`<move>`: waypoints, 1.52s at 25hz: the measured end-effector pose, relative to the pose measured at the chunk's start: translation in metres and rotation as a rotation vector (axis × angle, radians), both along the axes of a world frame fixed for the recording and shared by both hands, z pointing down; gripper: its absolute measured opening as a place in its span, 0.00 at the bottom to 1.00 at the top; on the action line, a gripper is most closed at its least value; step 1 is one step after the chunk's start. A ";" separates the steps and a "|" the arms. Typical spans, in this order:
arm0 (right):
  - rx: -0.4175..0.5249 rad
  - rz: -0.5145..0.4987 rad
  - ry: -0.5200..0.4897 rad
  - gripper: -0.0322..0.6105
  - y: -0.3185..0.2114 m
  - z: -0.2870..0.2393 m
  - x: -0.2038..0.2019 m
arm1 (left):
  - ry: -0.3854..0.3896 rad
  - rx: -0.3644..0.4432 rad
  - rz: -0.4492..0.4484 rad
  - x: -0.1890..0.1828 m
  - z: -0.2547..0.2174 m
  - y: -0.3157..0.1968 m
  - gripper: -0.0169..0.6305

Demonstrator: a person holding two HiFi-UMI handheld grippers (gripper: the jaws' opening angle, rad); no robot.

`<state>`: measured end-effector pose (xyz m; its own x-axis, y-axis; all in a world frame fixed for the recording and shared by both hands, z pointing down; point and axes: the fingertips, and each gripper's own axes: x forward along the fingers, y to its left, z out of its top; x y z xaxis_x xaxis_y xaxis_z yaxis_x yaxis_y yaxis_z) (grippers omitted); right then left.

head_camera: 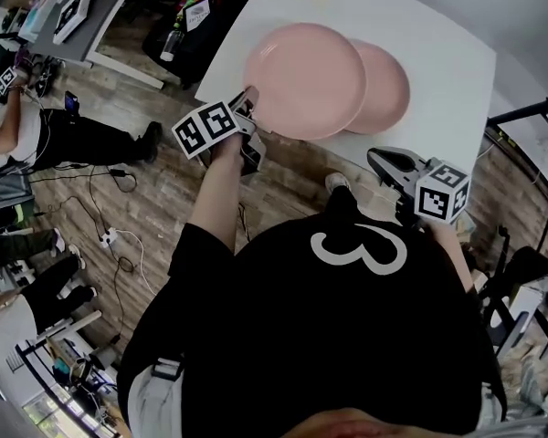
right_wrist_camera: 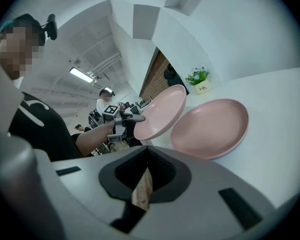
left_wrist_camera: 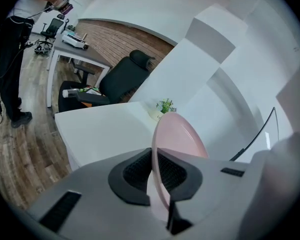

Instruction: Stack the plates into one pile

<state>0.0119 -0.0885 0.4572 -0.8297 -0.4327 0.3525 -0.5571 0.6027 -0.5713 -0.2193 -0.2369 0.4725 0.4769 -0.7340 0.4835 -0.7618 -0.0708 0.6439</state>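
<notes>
In the head view, the person's torso fills the lower half and hides both forearms below the cubes. The left gripper (head_camera: 249,106) meets the near rim of the held plate (head_camera: 306,80), but its jaws are too small here to read. That plate overlaps the second plate (head_camera: 388,89), covering its left part, and both sit over the table (head_camera: 438,44). The right gripper (head_camera: 376,160) hangs off the table's near edge, well apart from both plates. The table's far edge is cut off at the top.

The left gripper view settles the grip: the jaws are clamped on the held plate's rim. We see that plate edge-on, and it blocks the second plate altogether. A plant (left_wrist_camera: 165,105) stands behind it.

The right gripper view shows that gripper's jaws closed and empty. A brown sliver shows in the slit between them, probably floor seen through it. Only here do we see that the held plate is tilted and raised over the second plate's left rim. We cannot tell whether the two touch. The second plate lies flat on the table.
</notes>
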 end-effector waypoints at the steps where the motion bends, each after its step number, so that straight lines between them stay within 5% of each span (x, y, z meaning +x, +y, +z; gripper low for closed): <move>1: -0.006 0.011 -0.006 0.09 0.002 0.001 0.004 | -0.002 -0.004 0.011 0.006 0.002 0.000 0.07; 18: -0.031 0.142 -0.030 0.09 0.008 0.009 0.068 | -0.030 -0.031 0.150 0.093 0.016 -0.020 0.07; 38: -0.078 0.223 -0.048 0.09 -0.012 0.032 0.111 | -0.098 -0.083 0.217 0.139 0.050 -0.043 0.07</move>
